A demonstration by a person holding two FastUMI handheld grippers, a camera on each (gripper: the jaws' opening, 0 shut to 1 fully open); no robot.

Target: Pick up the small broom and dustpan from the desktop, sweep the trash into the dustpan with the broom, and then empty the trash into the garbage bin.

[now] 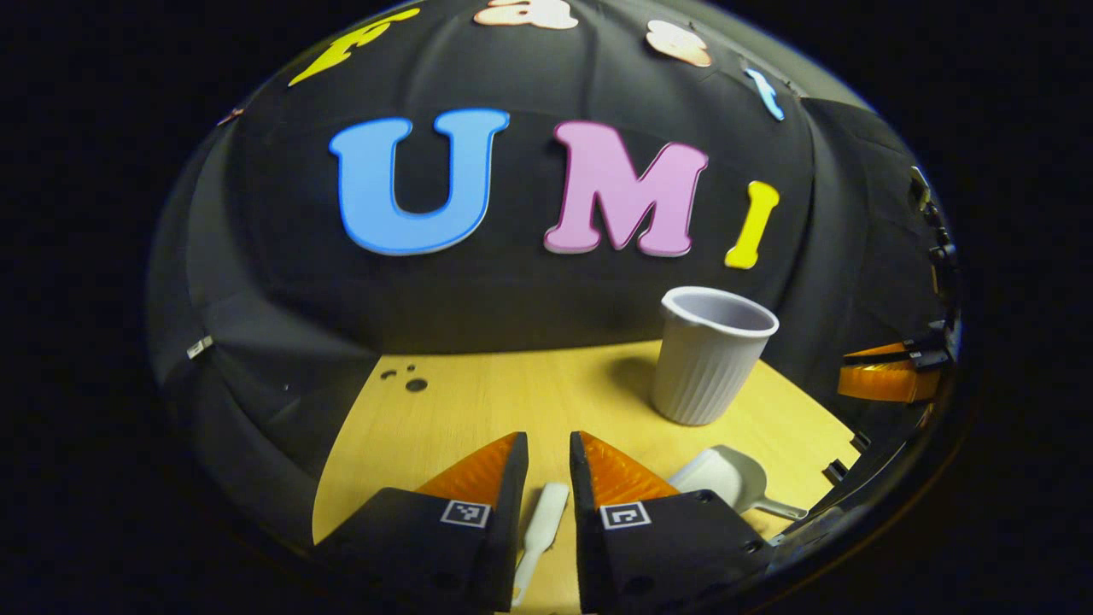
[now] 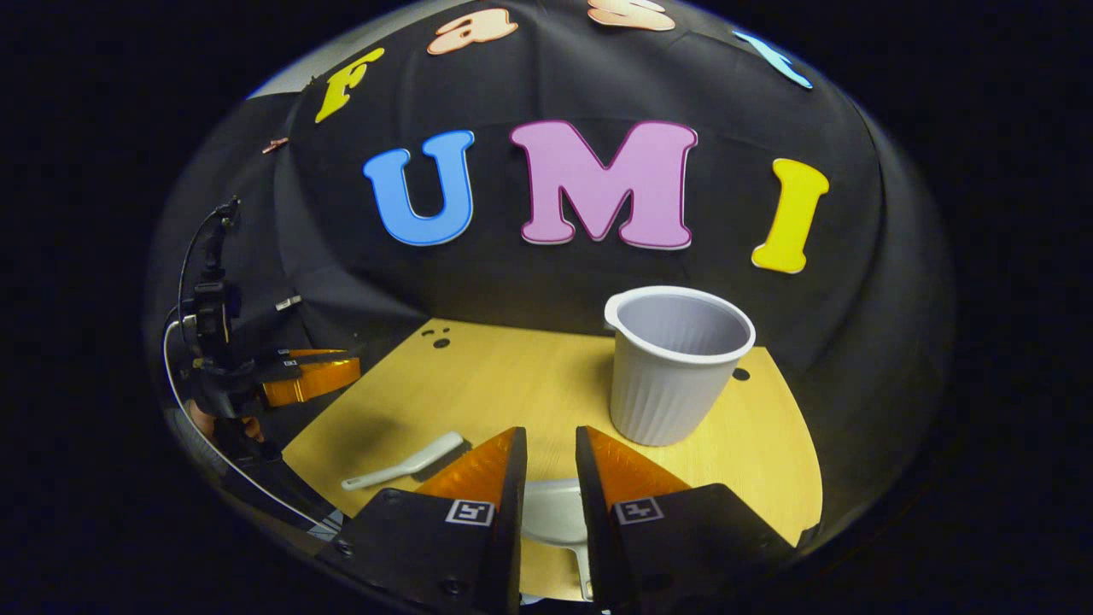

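Note:
A small white broom (image 1: 542, 521) lies flat on the wooden desktop (image 1: 512, 393), seen through the narrow gap of my left gripper (image 1: 549, 444), which hovers above it open and holds nothing. The white dustpan (image 1: 724, 478) rests just to the right of it, its thin handle pointing right. In the right gripper view the dustpan (image 2: 553, 512) lies beneath my right gripper (image 2: 551, 440), also slightly open and holding nothing, and the broom (image 2: 406, 461) lies to its left. A grey ribbed garbage bin (image 2: 675, 367) stands upright beyond the dustpan; it is also the bin (image 1: 709, 359) in the left gripper view.
The left gripper (image 2: 312, 376) hangs over the desktop's left edge with a hand behind it. The right gripper (image 1: 888, 371) is off the desktop's right edge. A few dark round spots (image 1: 416, 384) mark the far left corner. Black cloth walls enclose the desk.

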